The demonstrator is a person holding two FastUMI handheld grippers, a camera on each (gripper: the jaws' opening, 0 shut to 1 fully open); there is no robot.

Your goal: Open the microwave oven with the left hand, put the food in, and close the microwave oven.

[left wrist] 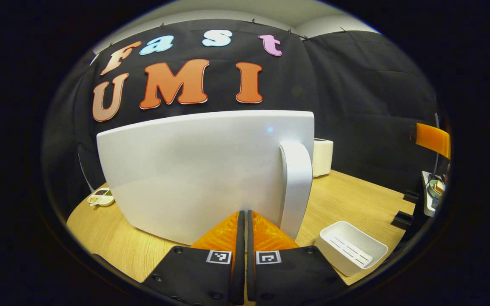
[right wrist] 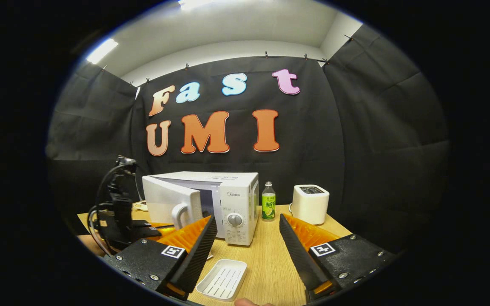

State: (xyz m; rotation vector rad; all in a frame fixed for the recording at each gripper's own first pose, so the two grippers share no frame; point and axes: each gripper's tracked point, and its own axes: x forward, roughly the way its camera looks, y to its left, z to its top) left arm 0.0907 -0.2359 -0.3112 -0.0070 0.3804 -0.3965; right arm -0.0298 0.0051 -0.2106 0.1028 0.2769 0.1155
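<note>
The white microwave [right wrist: 232, 199] stands at the back of the wooden table, its door [right wrist: 168, 204] swung partly open. In the left gripper view the door's outer face [left wrist: 194, 174] looms close, with its white handle [left wrist: 296, 187] at the right. My left gripper [left wrist: 243, 216] is shut with nothing between its fingers, its tips close to the door just left of the handle. From the right gripper view, that left gripper [right wrist: 164, 227] sits low in front of the door. My right gripper [right wrist: 247, 223] is open and empty, well back from the microwave.
A shallow white slotted tray [right wrist: 222, 279] lies on the table [right wrist: 270, 263] in front of the microwave. A green bottle [right wrist: 268, 202] and a white toaster [right wrist: 310, 204] stand to its right. A small dish of food [left wrist: 100, 197] sits left of the door.
</note>
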